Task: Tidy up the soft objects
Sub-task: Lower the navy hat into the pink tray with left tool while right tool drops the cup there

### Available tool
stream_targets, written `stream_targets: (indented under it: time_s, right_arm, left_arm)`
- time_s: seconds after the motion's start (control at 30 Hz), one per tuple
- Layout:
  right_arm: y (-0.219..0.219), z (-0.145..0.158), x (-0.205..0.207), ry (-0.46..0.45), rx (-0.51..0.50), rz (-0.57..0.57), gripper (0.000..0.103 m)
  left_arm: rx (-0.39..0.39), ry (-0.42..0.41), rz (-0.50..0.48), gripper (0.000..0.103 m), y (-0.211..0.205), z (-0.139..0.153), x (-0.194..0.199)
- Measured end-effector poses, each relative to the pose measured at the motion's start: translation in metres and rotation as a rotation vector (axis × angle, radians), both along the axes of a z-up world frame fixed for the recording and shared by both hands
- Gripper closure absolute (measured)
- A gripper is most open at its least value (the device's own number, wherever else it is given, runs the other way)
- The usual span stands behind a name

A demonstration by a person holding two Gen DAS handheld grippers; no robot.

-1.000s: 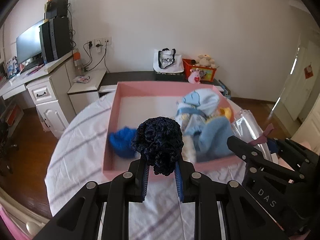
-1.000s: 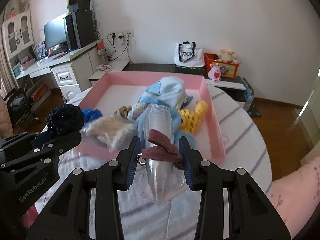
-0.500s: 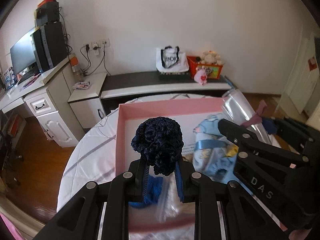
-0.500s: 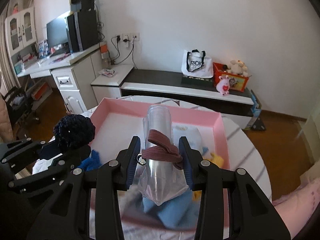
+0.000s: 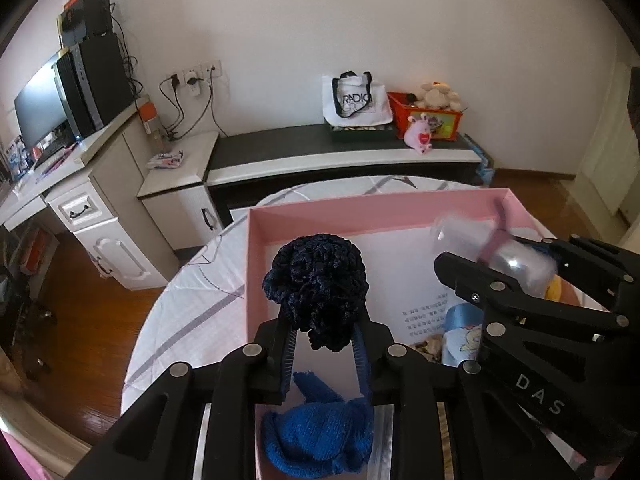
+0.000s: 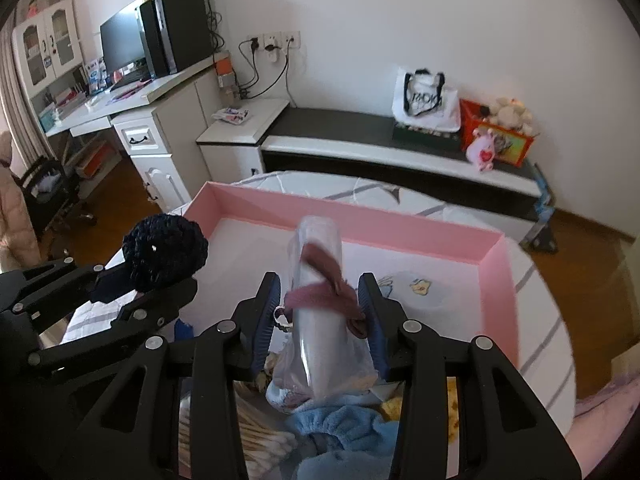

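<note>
My left gripper [image 5: 322, 342] is shut on a dark navy knitted ball [image 5: 316, 284] and holds it above the left part of the pink tray [image 5: 360, 210]. The ball also shows in the right wrist view [image 6: 164, 252]. My right gripper [image 6: 320, 312] is shut on a clear plastic bag with a maroon strap [image 6: 320, 300], above the tray's middle [image 6: 360, 220]. It shows in the left wrist view [image 5: 496, 248], held by the right gripper. A bright blue knitted piece [image 5: 320, 436] lies in the tray under my left gripper.
Light blue baby clothes [image 6: 348, 428], a yellow item [image 6: 452, 416] and a fluffy beige piece [image 6: 260, 440] lie in the tray's near part. The tray sits on a round table with a striped white cloth [image 5: 192, 312]. A desk [image 5: 80, 184] and a low cabinet [image 5: 340, 156] stand behind.
Both grippers have moved forward over the tray, each still holding its item. The far half of the tray floor now lies below them.
</note>
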State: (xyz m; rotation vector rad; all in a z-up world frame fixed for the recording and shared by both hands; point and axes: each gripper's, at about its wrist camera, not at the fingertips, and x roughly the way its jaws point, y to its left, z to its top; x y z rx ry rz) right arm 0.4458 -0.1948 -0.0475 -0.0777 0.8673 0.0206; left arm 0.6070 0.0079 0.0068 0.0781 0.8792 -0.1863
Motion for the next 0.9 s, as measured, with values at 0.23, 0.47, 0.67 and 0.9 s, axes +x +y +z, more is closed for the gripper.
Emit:
stream_targets:
  time_s: [0.23,0.47,0.67,0.9]
  right_arm:
    - [-0.016,-0.003,0.000,0.001,0.035,-0.038,0.022]
    - [-0.021,0.007,-0.010,-0.043,0.018,-0.051,0.014]
    - [-0.019,0.011,-0.013,-0.054,0.015,-0.068,0.011]
    - [-0.027,0.017,-0.020,-0.060,0.024,-0.090,0.004]
  left_arm:
    - [-0.024,-0.015,0.016,0.026,0.004,-0.011,0.002]
    - [-0.018,-0.031,0.012,0.015,0.013,-0.013,-0.019]
    - [-0.020,-0.032,0.021,0.008,0.012,-0.006,-0.029]
    - [-0.057,-0.018,0.024,0.003,0.012,0.003,-0.040]
